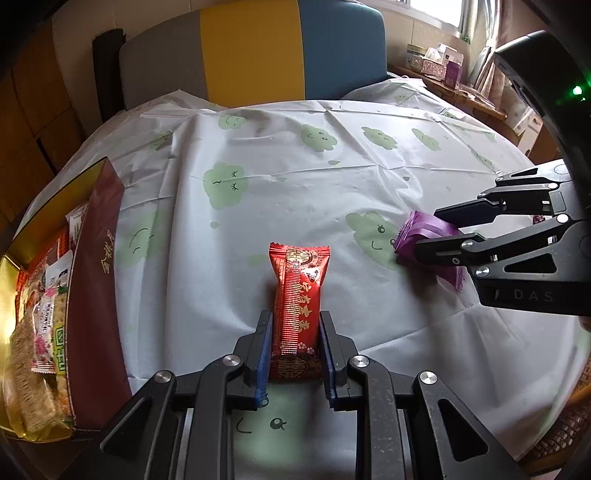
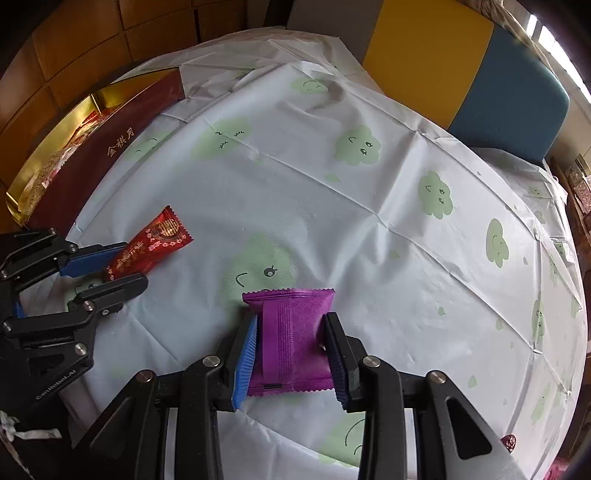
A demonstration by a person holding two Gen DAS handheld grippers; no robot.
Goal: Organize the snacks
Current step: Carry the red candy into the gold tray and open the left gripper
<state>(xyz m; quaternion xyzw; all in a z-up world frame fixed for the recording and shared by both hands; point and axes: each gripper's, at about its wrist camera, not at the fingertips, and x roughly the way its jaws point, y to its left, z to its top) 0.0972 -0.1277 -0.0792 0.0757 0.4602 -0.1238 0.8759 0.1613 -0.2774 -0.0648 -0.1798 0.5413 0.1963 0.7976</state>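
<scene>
White tablecloth (image 1: pixel 295 192) with green cloud faces, chair back (image 1: pixel 255 51) in grey, yellow and blue behind it, window (image 1: pixel 436 14) and cluttered wooden shelf (image 1: pixel 443 74) at right

Left tongs (image 1: pixel 295 350): black linkage arms, silver rivets, ribbed blue pads. Right tongs (image 2: pixel 291 350): same build, white lettering at 3 o'clock in the left-wrist view.

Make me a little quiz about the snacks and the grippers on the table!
1. True or false: the left gripper holds the red packet.
2. Which colour packet sits in the right gripper? A) green B) purple C) yellow
3. Fill in: the box of snacks stands on the ___ side of the left wrist view.

Key: 1 true; 2 B, the purple packet; 3 left.
</scene>
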